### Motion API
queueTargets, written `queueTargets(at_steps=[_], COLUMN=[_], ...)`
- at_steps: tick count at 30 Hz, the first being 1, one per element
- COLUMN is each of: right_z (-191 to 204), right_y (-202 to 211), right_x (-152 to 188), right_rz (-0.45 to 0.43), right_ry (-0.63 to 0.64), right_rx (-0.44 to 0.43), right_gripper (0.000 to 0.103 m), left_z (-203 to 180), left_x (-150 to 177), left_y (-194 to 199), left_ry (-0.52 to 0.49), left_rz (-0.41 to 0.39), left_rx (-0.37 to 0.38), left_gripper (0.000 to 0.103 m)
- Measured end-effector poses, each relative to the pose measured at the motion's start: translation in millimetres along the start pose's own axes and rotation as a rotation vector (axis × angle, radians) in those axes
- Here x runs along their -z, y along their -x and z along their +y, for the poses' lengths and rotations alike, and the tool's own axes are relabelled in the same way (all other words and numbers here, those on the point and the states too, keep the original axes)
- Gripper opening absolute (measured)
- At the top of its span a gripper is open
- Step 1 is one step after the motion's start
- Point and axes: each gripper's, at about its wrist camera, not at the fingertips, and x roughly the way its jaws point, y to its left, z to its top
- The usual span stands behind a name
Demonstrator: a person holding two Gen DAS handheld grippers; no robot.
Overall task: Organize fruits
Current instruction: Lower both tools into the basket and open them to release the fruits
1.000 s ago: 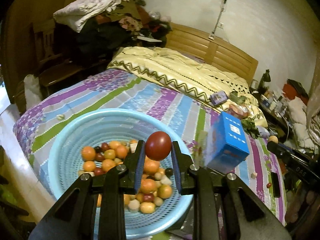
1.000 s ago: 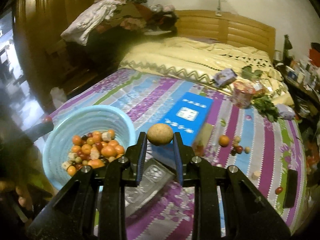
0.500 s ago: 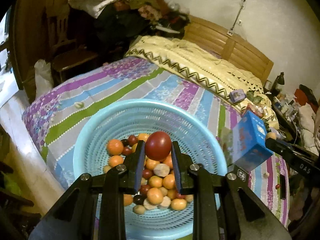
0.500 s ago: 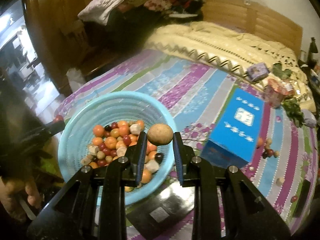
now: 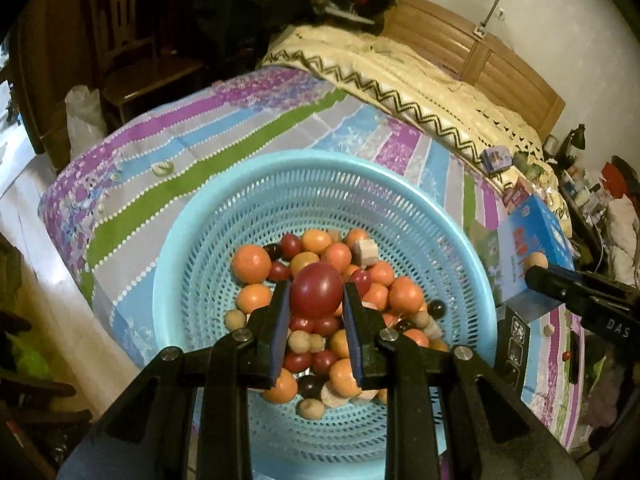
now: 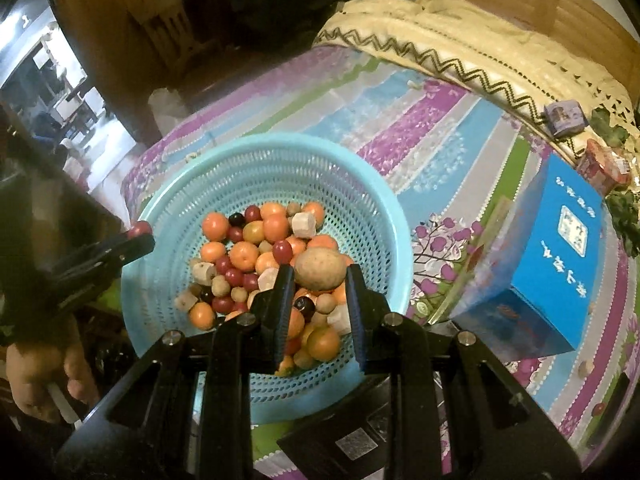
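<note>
left wrist: left gripper point(image 5: 316, 300) pinches a red fruit point(image 5: 316, 295) over the blue basket point(image 5: 240, 216) of fruit on the bed | right wrist: right gripper point(image 6: 320, 280) pinches a brown fruit point(image 6: 320, 269), maybe a longan, over that basket point(image 6: 376, 184)

I see the bed point(image 6: 432, 128) under a striped purple, blue and green sheet. On it sit the light blue perforated basket point(image 6: 360, 184), a blue box point(image 6: 560, 264) beside it, and a cream zigzag-edged blanket point(image 6: 460, 40) farther back.
</note>
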Motion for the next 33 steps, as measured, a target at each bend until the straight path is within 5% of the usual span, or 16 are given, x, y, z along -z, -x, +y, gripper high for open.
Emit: queueTargets(at_steps=[18, 20, 24, 26, 29, 33], right_z=[2, 3, 2, 1, 2, 2], right_y=[-5, -5, -5, -4, 1, 6], right_x=[-3, -3, -3, -2, -1, 0], right_rz=[0.016, 0.018, 0.010, 0.004, -0.017, -0.042], right_ry=[0.005, 0.009, 0.007, 0.007, 0.011, 0.017], right_rx=[-0.016, -0.018, -0.020, -0.020, -0.015, -0.012], right_gripper=[0.028, 0.028, 0.029, 0.040, 0.050, 0.050], left_z=[0, -1, 0, 0, 0, -1], left_x=[1, 2, 1, 1, 0, -1], left_y=[-16, -17, -17, -16, -13, -6], left_ry=[-0.001, 0.001, 0.012, 0.015, 0.021, 0.016], left_rz=[0.043, 0.051, 0.038, 0.029, 0.002, -0.062], left_rx=[-0.007, -0.012, -0.020, -0.023, -0.062, -0.143], left_gripper=[0.027, 0.048, 0.065, 0.078, 0.090, 0.091])
